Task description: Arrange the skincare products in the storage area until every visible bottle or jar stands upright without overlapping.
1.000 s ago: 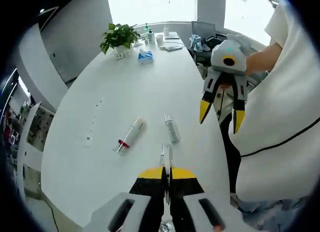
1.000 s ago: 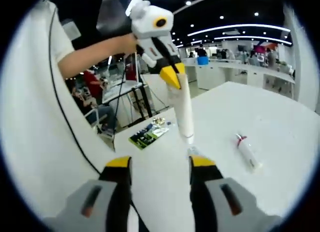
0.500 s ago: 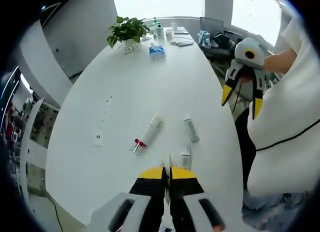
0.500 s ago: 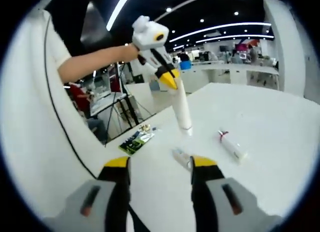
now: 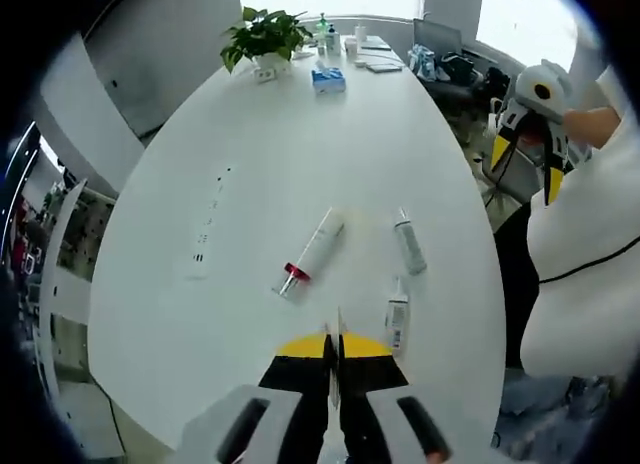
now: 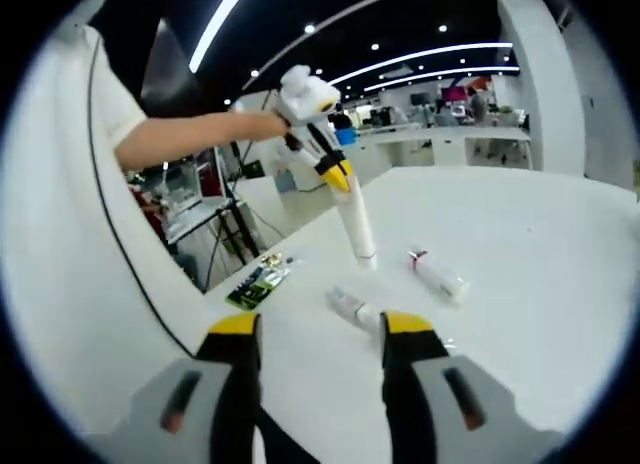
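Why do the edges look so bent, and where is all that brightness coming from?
Left gripper view: the fisheye lens bows the white table into an oval, and washed-out windows glare behind the plant. Right gripper view: ceiling light strips curve across a dark ceiling; the held tube stays sharp.

The left gripper view looks steeply down from well above the long white table (image 5: 300,144), facing its far end at the frame's top, while the right gripper view looks low across the same table (image 6: 520,254), both sharing the tubes lying near the frame's middle.
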